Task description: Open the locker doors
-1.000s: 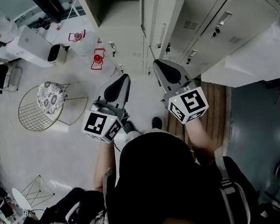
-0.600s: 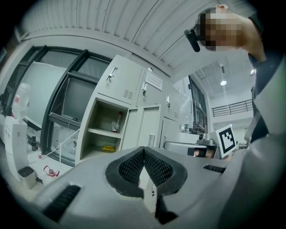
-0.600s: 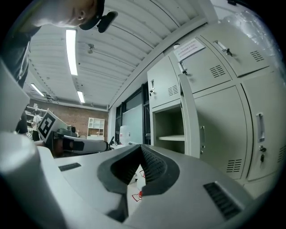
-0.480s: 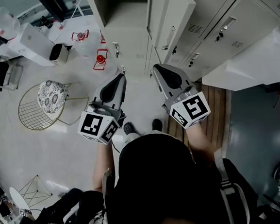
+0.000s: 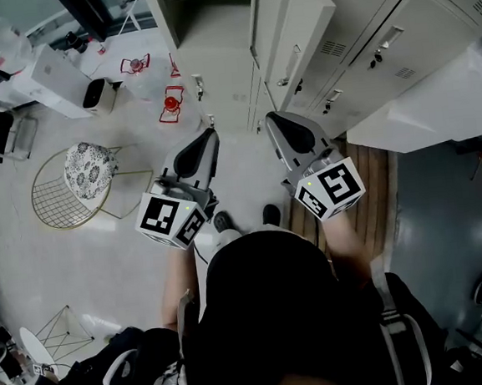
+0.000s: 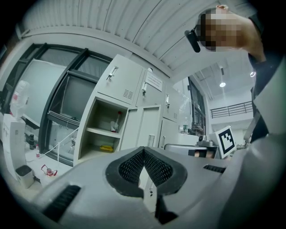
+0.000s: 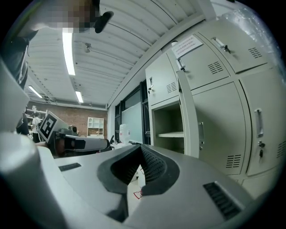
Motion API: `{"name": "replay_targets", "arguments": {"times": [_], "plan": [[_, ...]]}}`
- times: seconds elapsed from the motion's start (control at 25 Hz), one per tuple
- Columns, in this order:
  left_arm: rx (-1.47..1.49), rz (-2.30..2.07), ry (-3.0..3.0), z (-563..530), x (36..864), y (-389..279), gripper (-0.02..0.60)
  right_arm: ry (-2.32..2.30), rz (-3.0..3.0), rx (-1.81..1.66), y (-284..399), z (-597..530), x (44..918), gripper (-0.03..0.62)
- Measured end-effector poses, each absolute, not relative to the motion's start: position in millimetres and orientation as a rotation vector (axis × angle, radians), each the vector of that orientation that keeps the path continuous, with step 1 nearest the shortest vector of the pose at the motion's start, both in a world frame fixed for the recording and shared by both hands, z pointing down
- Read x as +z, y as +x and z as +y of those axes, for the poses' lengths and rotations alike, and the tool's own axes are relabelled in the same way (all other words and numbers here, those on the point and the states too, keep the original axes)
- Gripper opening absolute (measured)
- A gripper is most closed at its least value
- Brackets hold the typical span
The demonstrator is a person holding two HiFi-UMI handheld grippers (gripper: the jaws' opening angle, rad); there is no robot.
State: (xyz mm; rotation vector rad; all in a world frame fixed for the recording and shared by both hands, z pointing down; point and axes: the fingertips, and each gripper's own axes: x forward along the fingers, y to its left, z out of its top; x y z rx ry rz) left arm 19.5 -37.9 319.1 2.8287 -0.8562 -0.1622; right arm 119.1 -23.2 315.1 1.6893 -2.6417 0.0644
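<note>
The person holds 2 tongs out level in front of the body, side by side but apart. Each carries 1 cube with square markers. In the left gripper view, the left gripper [image 6: 144, 151] has its ribbed pads pressed together at the tip, with nothing between them. The right gripper [image 7: 140, 147] is likewise closed on nothing. From the head view, the left gripper [image 5: 211, 134] and right gripper [image 5: 273, 117] both point at the lockers [image 5: 393, 15] without touching them.

1 locker door [image 5: 298, 27] stands swung out, directly ahead of the right gripper, baring 1 open compartment [image 5: 209, 22] to its left. The left gripper view shows 1 shelf [image 6: 105, 132] inside that compartment, with a small bottle-like item above it and something yellow below. A row of 3 closed upper doors [image 6: 119, 80] runs over it. On the floor to the left stand 1 wire chair [image 5: 84, 172] with a patterned cushion and 2 red-framed items [image 5: 170, 101], all well apart from the tongs.
</note>
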Motion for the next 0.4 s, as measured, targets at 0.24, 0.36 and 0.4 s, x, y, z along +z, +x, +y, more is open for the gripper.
{"name": "replay_targets", "arguments": {"times": [0.24, 0.36, 0.4], "plan": [[-0.155, -0.828, 2.835, -36.6, 322.5, 24.5, 0.015, 1.687, -2.616, 0.091, 120.2, -22.6, 322.0, 0.005], [-0.142, -0.821, 2.835, -35.6, 324.4, 26.8, 0.015, 1.695, -2.607, 0.109, 121.6, -21.9, 324.7, 0.005], [-0.138, -0.82, 2.834, -35.3, 325.1, 27.5, 0.015, 1.696, -2.605, 0.114, 122.1, -21.6, 325.5, 0.005]]}}
